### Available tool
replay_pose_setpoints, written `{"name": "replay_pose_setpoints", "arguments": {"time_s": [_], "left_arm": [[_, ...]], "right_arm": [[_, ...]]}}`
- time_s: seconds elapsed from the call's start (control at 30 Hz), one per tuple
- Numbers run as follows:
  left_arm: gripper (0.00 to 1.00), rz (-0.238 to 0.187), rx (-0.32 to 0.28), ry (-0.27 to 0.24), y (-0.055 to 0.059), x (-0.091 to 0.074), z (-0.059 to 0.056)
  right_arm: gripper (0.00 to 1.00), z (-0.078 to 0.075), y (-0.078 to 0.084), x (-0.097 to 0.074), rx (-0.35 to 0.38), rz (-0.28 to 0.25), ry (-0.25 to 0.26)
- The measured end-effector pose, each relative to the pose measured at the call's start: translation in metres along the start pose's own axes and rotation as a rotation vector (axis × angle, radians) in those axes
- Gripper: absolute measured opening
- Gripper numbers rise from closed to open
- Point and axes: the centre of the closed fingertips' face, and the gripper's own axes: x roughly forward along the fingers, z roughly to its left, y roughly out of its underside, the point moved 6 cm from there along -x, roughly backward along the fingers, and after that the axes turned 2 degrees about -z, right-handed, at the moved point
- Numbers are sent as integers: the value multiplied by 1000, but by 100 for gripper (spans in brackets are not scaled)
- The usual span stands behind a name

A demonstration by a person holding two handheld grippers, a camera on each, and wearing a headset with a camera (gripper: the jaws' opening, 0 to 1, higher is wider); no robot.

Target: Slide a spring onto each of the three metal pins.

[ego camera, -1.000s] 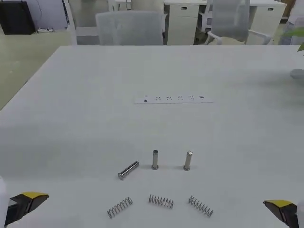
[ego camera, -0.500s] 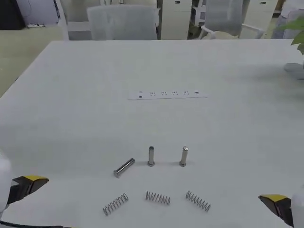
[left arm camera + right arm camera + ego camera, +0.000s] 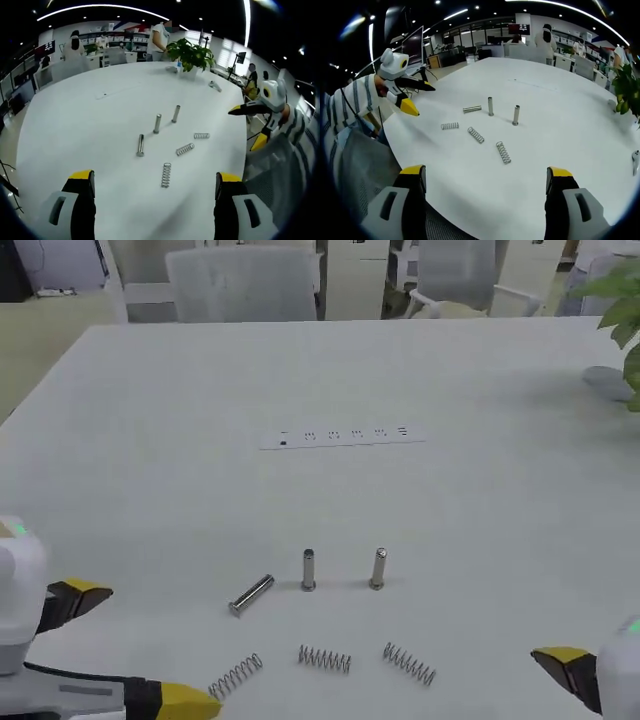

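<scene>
Both pairs of my fingers are spread wide and hold nothing. My left gripper (image 3: pixel 152 197) hangs over the near left edge of the table (image 3: pixel 450 520), and my right gripper (image 3: pixel 485 195) over the near right edge, with all the parts lying between them.

The three springs lie in a row on the near side, flat on the table and well apart from each other. The pins are in a second row just beyond them. No spring is on a pin yet.

The left spring (image 3: pixel 236 674) is the one closest to my left fingers, and its long axis slants from near-left to far-right. The right spring (image 3: pixel 409 664) is the closest to my right fingers and slants the other way, far-left to near-right. The middle spring (image 3: pixel 324 659) runs almost straight left to right, and neither hand is clearly closer to it.

Of the pins, the middle pin (image 3: pixel 308 570) and the right pin (image 3: pixel 377 568) stand upright, each just beyond a spring. The lying pin (image 3: pixel 251 594) is tipped over on the left, its axis running near-left to far-right, much like the left spring in front of it.

I judge the right side to be the easy start. The right spring is the closest one to my right fingers, and the upright right pin stands directly beyond it. A grip across the coils would leave the bore free to go down over the pin's top. The lying pin will need to be stood up or held.
</scene>
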Motion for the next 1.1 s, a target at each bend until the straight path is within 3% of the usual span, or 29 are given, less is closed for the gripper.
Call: {"name": "replay_pose_setpoints", "arguments": {"time_s": [0.13,0.57,0.9,1.1], "left_arm": [[86,9,3,11,-4,6,4],[86,20,61,21,-23,33,11],[81,49,108,20,-27,52,17],[75,43,102,30,-32,64,15]], "right_arm": [[98,1,1,1,-5,6,-7],[96,2,2,4,-1,12,-8],[94,5,3,8,-17,22,-14],[93,6,3,9,-5,22,-13]]}}
